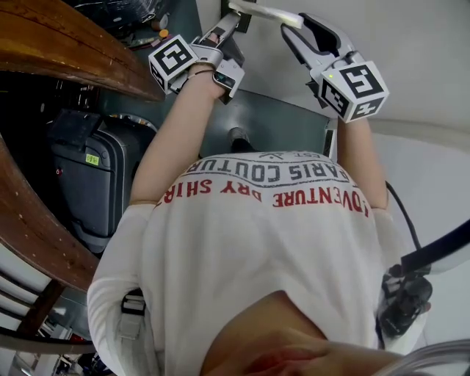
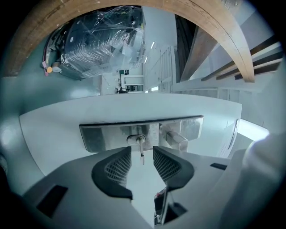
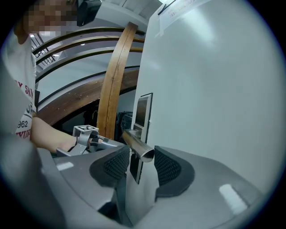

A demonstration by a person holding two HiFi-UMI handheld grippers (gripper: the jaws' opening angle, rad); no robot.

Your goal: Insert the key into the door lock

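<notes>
A small metal key (image 2: 141, 151) sticks out of the keyhole (image 2: 136, 139) in the steel lock plate (image 2: 111, 134) of the white door (image 3: 214, 89). My left gripper (image 2: 142, 157) is open, its pads on either side of the key without touching it. The head view shows this gripper (image 1: 226, 29) at the door's edge. My right gripper (image 3: 141, 163) is shut on the end of the silver door handle (image 3: 138, 145), which fills the gap between its pads. From above, the right gripper (image 1: 294, 33) meets the handle (image 1: 264, 12) at the top of the picture.
A curved wooden railing (image 1: 66, 44) runs along the left, with a dark suitcase (image 1: 95, 176) below it. A plastic-wrapped bundle (image 2: 103, 40) lies beyond the door. Black gear on a cable (image 1: 404, 297) hangs at the person's right side.
</notes>
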